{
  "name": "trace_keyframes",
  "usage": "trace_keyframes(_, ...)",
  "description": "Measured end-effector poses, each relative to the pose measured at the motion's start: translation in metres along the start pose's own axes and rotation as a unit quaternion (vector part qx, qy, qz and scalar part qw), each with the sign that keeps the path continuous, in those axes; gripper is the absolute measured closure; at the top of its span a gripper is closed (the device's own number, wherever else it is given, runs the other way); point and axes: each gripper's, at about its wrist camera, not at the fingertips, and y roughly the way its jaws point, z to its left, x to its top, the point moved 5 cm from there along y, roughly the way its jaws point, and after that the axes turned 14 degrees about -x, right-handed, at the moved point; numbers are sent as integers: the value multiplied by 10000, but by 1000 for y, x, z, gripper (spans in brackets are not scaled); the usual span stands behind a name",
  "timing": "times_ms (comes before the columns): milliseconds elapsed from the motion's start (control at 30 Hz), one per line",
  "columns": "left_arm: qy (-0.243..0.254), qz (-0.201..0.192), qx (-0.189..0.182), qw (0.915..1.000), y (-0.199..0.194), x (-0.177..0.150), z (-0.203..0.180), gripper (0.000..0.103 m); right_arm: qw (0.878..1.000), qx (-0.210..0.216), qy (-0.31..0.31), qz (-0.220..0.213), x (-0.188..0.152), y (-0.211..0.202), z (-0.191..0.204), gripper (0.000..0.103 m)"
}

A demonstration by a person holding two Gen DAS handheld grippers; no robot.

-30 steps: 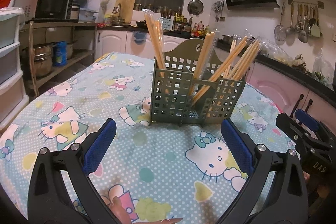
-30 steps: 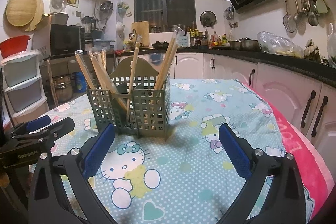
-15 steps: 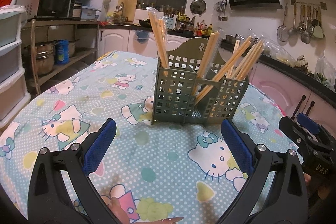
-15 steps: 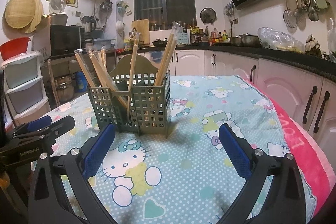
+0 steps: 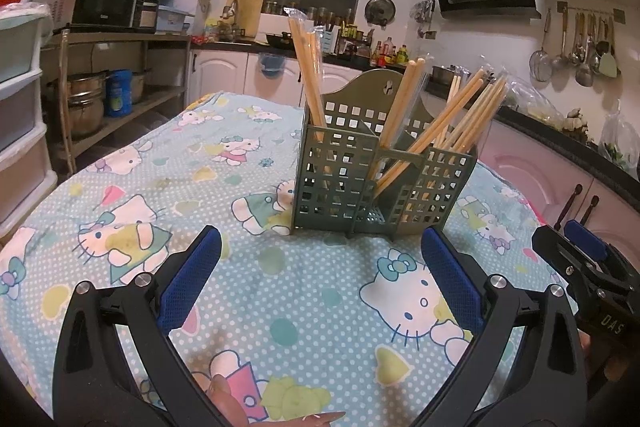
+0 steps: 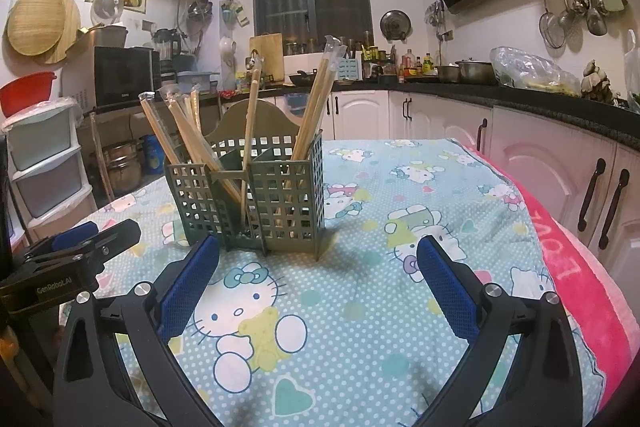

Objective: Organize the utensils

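Tablecloth (image 5: 280, 287) carries green chopstick caddy (image 5: 380, 179) (three compartments); each hand-held gripper (image 5: 320, 267) gapes empty.

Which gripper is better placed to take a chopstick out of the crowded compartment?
Left, probably. The left gripper is open and empty, and the crowded chopsticks lean toward its side of the green caddy. The right gripper, also open, faces the other end.

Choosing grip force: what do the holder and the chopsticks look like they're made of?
Holder: likely molded plastic, matte olive green, with a uniform square-hole grid. Chopsticks: pale wood or bamboo, unvarnished look; several seem to be in clear plastic sleeves with crimped tops.
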Motion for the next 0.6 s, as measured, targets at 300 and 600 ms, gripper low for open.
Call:
trace_keyframes(300,-8,-20,5,10000,-1,0,2,11,10000,-9,0,13,-1,1,0,7)
trace_keyframes(600,-16,-26,22,10000,-1,0,3,11,10000,1,-3,37,-2,2,-1,7)
